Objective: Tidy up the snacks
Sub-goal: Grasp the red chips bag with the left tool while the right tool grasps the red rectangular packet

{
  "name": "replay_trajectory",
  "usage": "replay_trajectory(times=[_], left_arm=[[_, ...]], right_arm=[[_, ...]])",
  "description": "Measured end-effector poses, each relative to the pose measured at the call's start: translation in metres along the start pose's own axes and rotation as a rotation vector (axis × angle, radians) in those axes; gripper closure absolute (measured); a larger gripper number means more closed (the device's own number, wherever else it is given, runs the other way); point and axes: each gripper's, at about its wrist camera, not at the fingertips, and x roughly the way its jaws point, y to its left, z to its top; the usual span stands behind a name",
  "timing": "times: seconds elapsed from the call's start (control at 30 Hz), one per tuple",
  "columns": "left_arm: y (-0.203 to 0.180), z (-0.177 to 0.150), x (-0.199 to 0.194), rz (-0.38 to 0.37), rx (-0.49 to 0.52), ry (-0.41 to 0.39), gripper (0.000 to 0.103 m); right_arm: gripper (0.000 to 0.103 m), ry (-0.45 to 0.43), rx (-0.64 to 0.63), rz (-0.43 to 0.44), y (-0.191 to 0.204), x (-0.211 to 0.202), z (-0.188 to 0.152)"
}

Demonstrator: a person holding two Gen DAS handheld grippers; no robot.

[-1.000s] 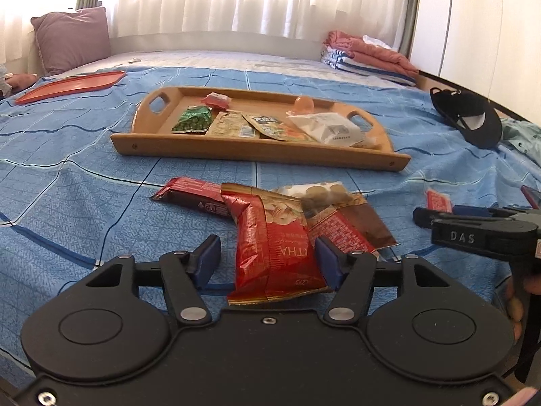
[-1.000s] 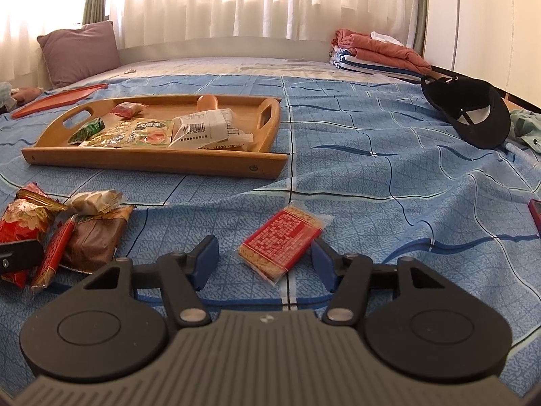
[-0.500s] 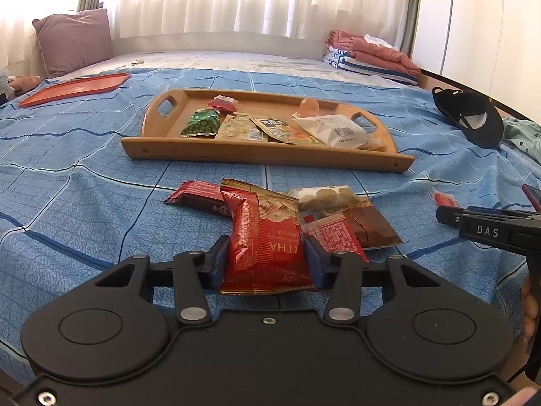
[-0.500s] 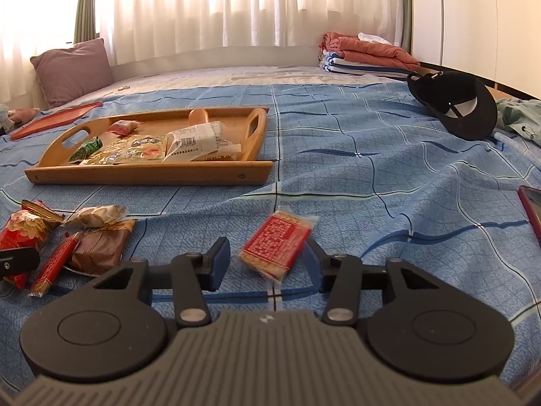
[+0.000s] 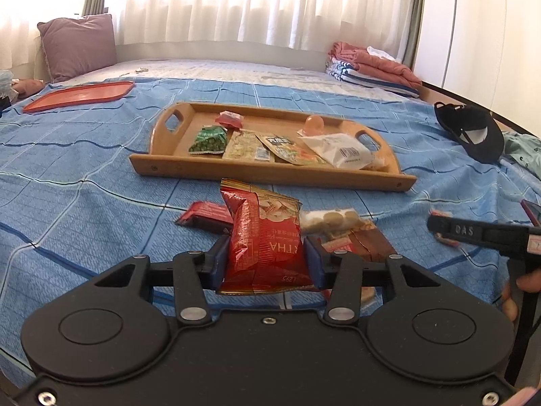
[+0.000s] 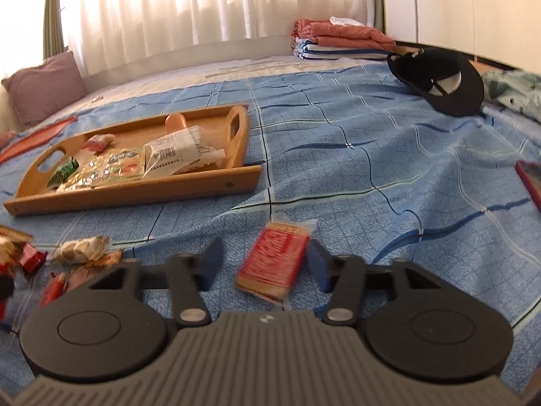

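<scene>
My left gripper (image 5: 267, 253) is shut on a red snack bag (image 5: 267, 233), which stands upright between its blue pads, lifted off the blue bedspread. Behind the bag lie a dark red bar (image 5: 203, 216), a clear pack of round biscuits (image 5: 328, 218) and a brown pack (image 5: 368, 240). The jaws of my right gripper (image 6: 263, 260) are closing around a flat red cracker packet (image 6: 274, 260). The right pad is at its edge and a gap remains on the left. The wooden tray (image 5: 270, 172) holds several snack packs farther back.
An orange tray (image 5: 77, 96) and a purple pillow (image 5: 79, 45) lie far left. A black cap (image 6: 443, 81), folded clothes (image 6: 338, 40) and a red phone (image 6: 529, 179) are on the right. The right gripper's body (image 5: 473, 233) shows at the left view's right edge.
The left jaws closed onto the red bag and raised it upright. The right jaws narrowed around the cracker packet, and the right view tilted.
</scene>
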Motion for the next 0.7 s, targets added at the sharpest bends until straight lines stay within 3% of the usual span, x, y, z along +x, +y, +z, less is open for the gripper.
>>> replay_trajectory(times=[0.1, 0.17, 0.3, 0.4, 0.47, 0.6, 0.7], left_arm=[[0.005, 0.005, 0.001, 0.006, -0.006, -0.005, 0.058], [0.007, 0.008, 0.001, 0.012, -0.004, -0.009, 0.058], [0.011, 0.015, 0.002, 0.024, -0.001, -0.016, 0.058], [0.014, 0.018, 0.002, 0.03, -0.008, -0.022, 0.058], [0.016, 0.019, 0.003, 0.031, -0.016, -0.023, 0.058], [0.017, 0.017, 0.002, 0.031, -0.011, -0.018, 0.058], [0.016, 0.016, 0.002, 0.033, -0.003, -0.016, 0.058]], right_arm=[[0.06, -0.01, -0.02, 0.011, 0.001, -0.003, -0.001], [0.075, -0.02, -0.03, 0.019, 0.001, -0.007, 0.0], [0.077, -0.034, -0.064, 0.035, 0.002, -0.014, 0.005], [0.069, -0.032, -0.093, 0.031, 0.006, -0.015, 0.006], [0.055, -0.028, -0.098, 0.027, 0.008, -0.015, 0.005], [0.054, -0.015, -0.097, 0.031, 0.013, -0.011, -0.002], [0.048, -0.021, -0.094, 0.025, 0.015, -0.009, -0.004]])
